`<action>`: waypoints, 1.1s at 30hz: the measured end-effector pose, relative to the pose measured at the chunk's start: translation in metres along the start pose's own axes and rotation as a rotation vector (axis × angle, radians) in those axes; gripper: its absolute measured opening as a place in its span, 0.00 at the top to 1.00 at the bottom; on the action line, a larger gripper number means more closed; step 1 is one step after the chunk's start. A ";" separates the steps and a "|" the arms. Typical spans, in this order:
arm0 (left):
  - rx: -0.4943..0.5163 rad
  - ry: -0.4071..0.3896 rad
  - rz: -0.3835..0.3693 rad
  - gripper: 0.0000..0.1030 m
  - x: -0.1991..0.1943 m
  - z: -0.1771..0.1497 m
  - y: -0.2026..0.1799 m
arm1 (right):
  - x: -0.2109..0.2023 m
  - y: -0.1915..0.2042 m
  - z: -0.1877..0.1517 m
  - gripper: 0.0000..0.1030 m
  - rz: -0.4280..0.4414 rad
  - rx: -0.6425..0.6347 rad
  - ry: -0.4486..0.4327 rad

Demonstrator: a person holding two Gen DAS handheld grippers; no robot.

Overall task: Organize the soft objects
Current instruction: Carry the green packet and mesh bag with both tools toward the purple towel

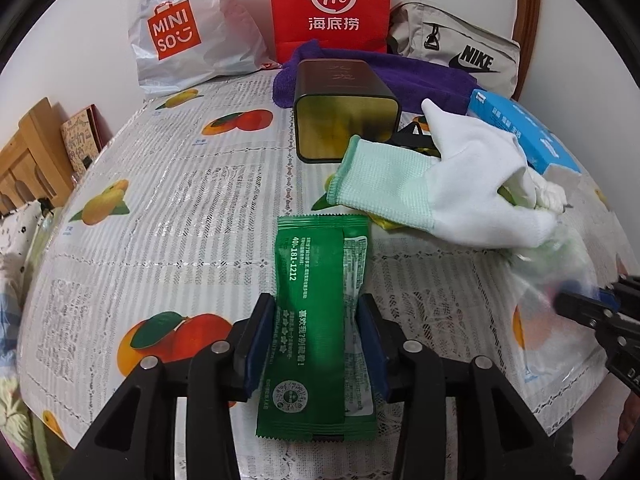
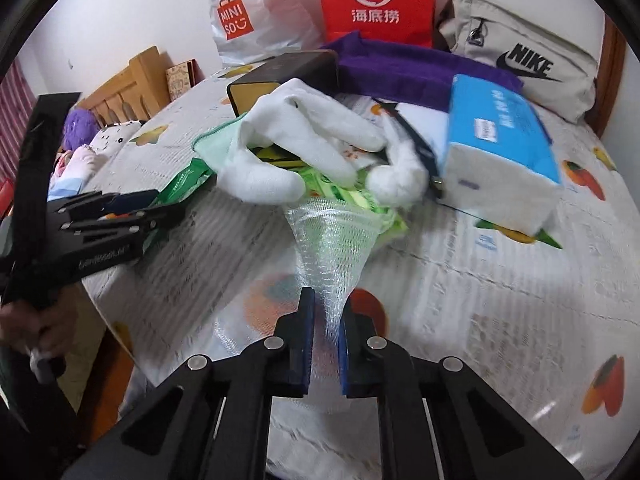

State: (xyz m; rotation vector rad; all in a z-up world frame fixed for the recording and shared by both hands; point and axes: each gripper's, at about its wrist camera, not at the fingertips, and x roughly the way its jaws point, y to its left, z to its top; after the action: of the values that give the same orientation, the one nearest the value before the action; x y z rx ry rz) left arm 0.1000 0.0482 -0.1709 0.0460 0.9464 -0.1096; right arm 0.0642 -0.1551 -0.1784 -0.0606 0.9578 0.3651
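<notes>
On fruit-print tablecloth (image 1: 180,208), shopping bags (image 1: 192,28) against white wall (image 1: 100,20)

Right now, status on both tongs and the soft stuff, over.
Left tongs around green sachet. Right tongs shut on white foam net. Net's far end under white glove; tissue pack close beside.

Each hand-held gripper (image 1: 316,328) (image 2: 325,344) is black plastic, with blue pads (image 2: 306,340) on its fingers and round silver screws.
</notes>
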 end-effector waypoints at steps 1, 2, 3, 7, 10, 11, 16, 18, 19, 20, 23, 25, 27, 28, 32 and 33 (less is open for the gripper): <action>-0.009 -0.002 -0.011 0.52 0.000 0.000 0.001 | -0.006 -0.002 -0.003 0.90 0.000 -0.005 -0.008; -0.018 -0.006 -0.021 0.51 0.001 0.000 0.001 | -0.008 -0.005 -0.004 0.91 0.001 -0.006 -0.012; -0.024 -0.011 -0.017 0.51 0.001 0.000 0.001 | -0.012 -0.008 -0.006 0.91 0.002 -0.001 -0.018; 0.025 -0.028 0.014 0.67 0.002 0.000 -0.007 | -0.026 -0.027 -0.013 0.91 -0.041 0.025 -0.039; 0.031 -0.018 0.015 0.72 -0.001 0.000 -0.007 | -0.032 -0.043 -0.015 0.91 -0.090 0.046 -0.053; 0.032 -0.014 0.026 0.72 -0.002 0.000 -0.006 | -0.032 -0.048 -0.014 0.91 -0.103 0.056 -0.054; -0.003 -0.011 0.022 0.73 -0.011 0.000 0.003 | -0.028 -0.077 -0.016 0.91 -0.141 0.145 -0.032; -0.016 -0.017 0.008 0.73 -0.017 0.001 0.006 | -0.026 -0.081 -0.016 0.91 -0.143 0.156 -0.027; -0.021 -0.018 0.009 0.73 -0.019 0.002 0.006 | -0.024 -0.083 -0.016 0.91 -0.145 0.158 -0.022; -0.026 -0.021 0.010 0.73 -0.021 0.003 0.007 | -0.023 -0.084 -0.016 0.91 -0.146 0.161 -0.020; -0.033 -0.033 0.001 0.73 -0.031 0.008 0.009 | -0.026 -0.086 -0.014 0.91 -0.130 0.176 -0.024; -0.031 -0.043 0.007 0.73 -0.038 0.013 0.009 | -0.033 -0.086 -0.010 0.91 -0.121 0.179 -0.040; -0.032 -0.049 0.023 0.73 -0.043 0.018 0.011 | -0.041 -0.085 -0.005 0.92 -0.114 0.177 -0.062; -0.036 -0.052 0.025 0.73 -0.045 0.021 0.012 | -0.047 -0.085 -0.001 0.93 -0.105 0.173 -0.075; -0.040 -0.068 0.027 0.73 -0.053 0.035 0.014 | -0.062 -0.083 0.011 0.93 -0.087 0.162 -0.108; -0.039 -0.072 0.024 0.73 -0.054 0.038 0.014 | -0.064 -0.084 0.014 0.93 -0.082 0.162 -0.114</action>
State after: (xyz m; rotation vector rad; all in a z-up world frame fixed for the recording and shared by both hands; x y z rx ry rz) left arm 0.1008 0.0627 -0.1047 0.0169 0.8759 -0.0700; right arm 0.0696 -0.2482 -0.1277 0.0678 0.8666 0.2128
